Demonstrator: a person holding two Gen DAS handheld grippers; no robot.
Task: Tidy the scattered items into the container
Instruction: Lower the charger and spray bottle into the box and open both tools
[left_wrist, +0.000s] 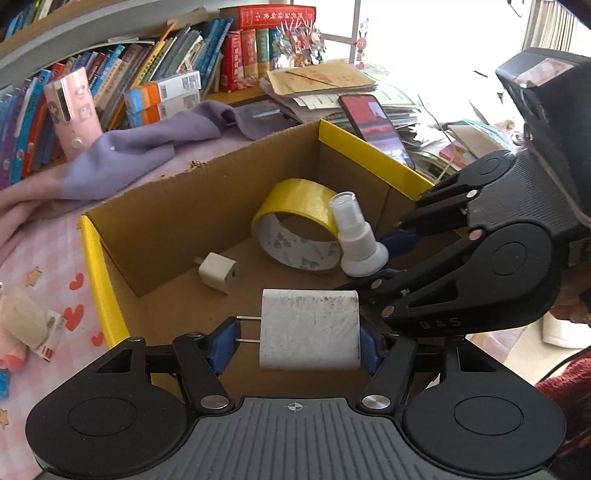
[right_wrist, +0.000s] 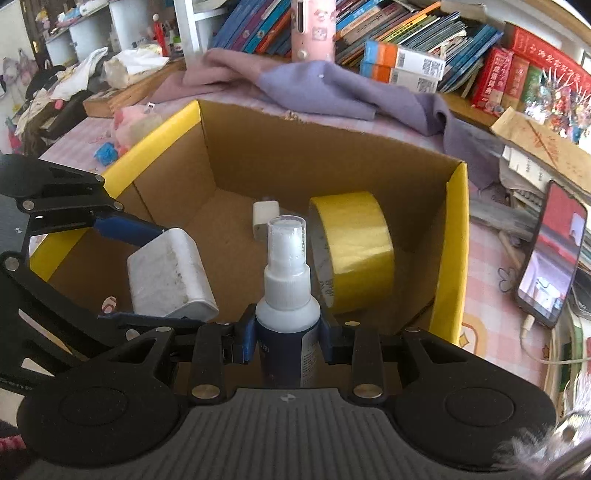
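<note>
Left gripper (left_wrist: 297, 338) has its fingers (left_wrist: 221, 345) clamped on a big white plug-in charger (left_wrist: 309, 328), prongs sticking out toward the left finger, so it's basically pinched end to end. Right gripper (right_wrist: 288, 334) is closed narrow around the dark body of a small spray bottle (right_wrist: 288, 295), white pump head and clear cap pointing up and away. Both are hanging over the near edge of the cardboard box (left_wrist: 221, 173) with the yellow-taped rim, angled down into it.

Already sitting on the box floor: a roll of yellow tape (left_wrist: 299, 225) standing on its edge toward the far right, and a little white plug adapter (left_wrist: 218, 271) to the left of it.

What I'd worry about: the two grippers are really close together over the same patch of box, so letting go at once could knock the charger into the bottle. The charger grip looks sketchy too, since one finger seems to bear near the thin prongs, and it could twist out early. The bottle is top-heavy and would probably tip into the tape roll, which could roll.

View differences: the left wrist camera shows the prongs and the stuff still out on the pink table to the left, like a cardboard tube (left_wrist: 24, 321). The right wrist camera shows how the bottle is gripped, plus the phone (right_wrist: 550, 258) lying just right of the box.
</note>
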